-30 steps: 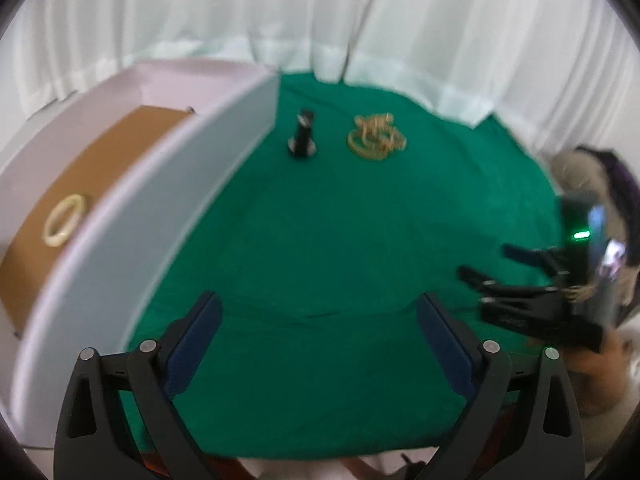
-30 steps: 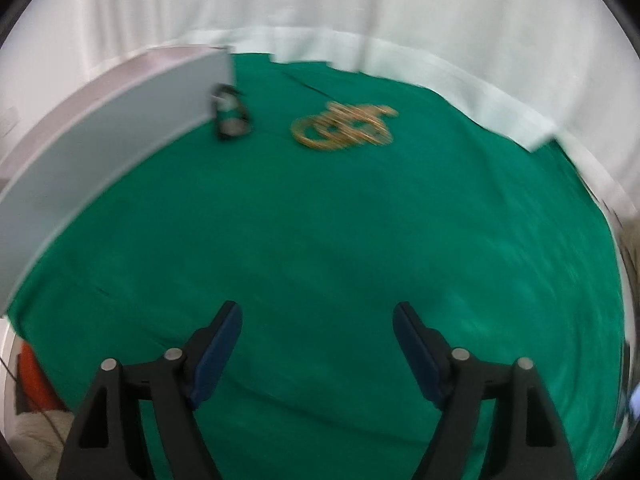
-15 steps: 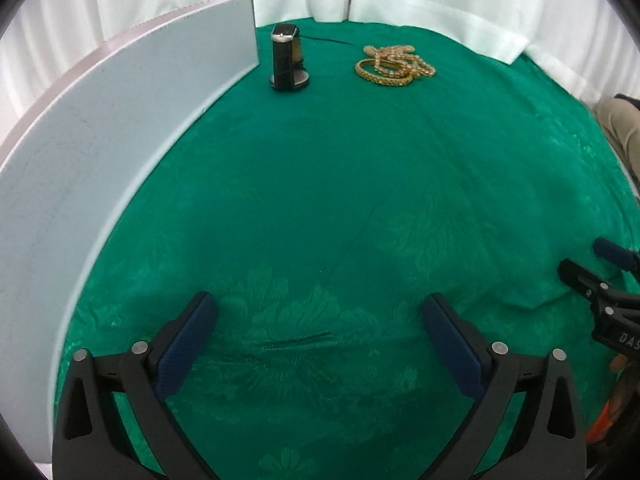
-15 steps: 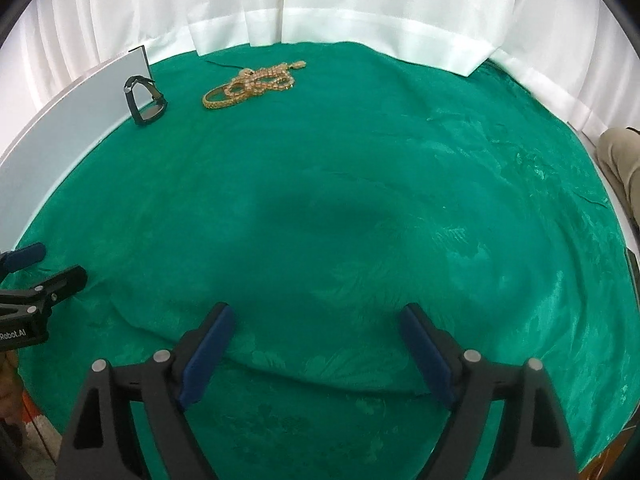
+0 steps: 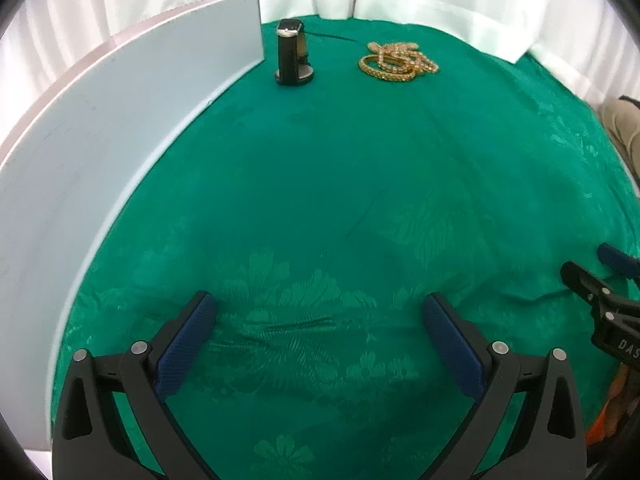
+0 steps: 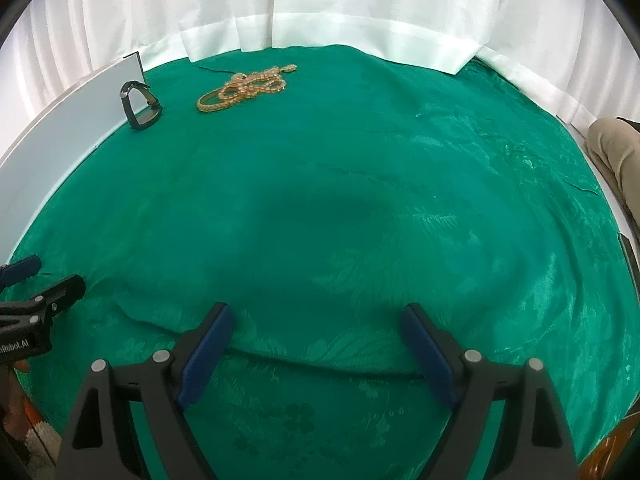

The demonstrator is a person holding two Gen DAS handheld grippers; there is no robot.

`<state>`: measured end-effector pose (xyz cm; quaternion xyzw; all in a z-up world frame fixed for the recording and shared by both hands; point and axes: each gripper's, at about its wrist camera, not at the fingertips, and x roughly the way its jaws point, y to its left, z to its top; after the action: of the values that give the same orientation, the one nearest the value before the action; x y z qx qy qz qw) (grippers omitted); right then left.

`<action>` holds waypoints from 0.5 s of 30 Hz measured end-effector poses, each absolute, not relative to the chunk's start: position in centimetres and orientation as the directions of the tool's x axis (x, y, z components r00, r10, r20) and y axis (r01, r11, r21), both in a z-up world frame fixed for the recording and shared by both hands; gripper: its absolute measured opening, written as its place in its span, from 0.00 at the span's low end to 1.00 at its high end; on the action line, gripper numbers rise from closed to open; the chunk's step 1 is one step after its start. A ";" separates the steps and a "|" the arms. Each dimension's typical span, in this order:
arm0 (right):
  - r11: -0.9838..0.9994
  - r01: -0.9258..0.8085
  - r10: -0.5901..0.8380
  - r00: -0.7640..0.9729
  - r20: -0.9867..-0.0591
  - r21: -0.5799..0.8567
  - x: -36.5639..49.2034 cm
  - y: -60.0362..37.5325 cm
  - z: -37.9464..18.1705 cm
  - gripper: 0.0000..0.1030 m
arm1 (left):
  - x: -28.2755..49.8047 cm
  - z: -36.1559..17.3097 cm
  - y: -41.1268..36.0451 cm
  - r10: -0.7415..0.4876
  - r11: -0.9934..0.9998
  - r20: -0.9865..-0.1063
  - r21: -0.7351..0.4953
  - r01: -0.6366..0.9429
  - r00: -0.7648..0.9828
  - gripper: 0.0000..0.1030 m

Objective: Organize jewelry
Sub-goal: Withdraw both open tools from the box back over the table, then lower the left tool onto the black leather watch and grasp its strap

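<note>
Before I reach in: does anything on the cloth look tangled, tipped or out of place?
The gold jewelry lies heaped, chain tangled over bangles. The black watch stands on edge beside the white box. Nothing looks spilled or damaged.

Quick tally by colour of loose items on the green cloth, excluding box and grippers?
Black: 1, the black strap watch standing on edge beside the pale box.
Gold: 1 tangled heap of gold bangles and chain; separate pieces can't be counted.
Total: 2 groups.
</note>
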<state>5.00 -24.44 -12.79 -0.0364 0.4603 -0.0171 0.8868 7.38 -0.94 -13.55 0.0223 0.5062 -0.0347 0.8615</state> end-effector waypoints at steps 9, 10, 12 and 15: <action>0.996 -0.045 -0.042 0.571 -0.820 -0.082 4.9 -24.5 -12.8 0.86 | 12.4 -9.8 1.5 -0.134 0.991 -0.847 -0.113 0.072 0.515 0.99; 0.996 -0.044 -0.041 0.572 -0.819 -0.081 4.9 -24.5 -12.8 0.86 | 13.3 -9.3 1.5 -0.146 0.989 -0.839 -0.124 0.077 0.525 0.99; 0.996 -0.047 -0.041 0.573 -0.818 -0.082 4.9 -24.4 -12.8 0.86 | 15.7 -8.7 1.2 -0.157 0.987 -0.826 -0.122 0.101 0.542 0.99; 0.995 -0.054 -0.035 0.575 -0.818 -0.081 4.8 -24.4 -12.8 0.86 | 20.5 -9.3 0.4 -0.125 0.992 -0.813 -0.084 0.098 0.569 0.99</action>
<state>4.78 -24.44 -12.82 -0.0483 0.4611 0.0051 0.8860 20.50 0.43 -9.31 -0.0148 0.4601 -0.0628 0.8855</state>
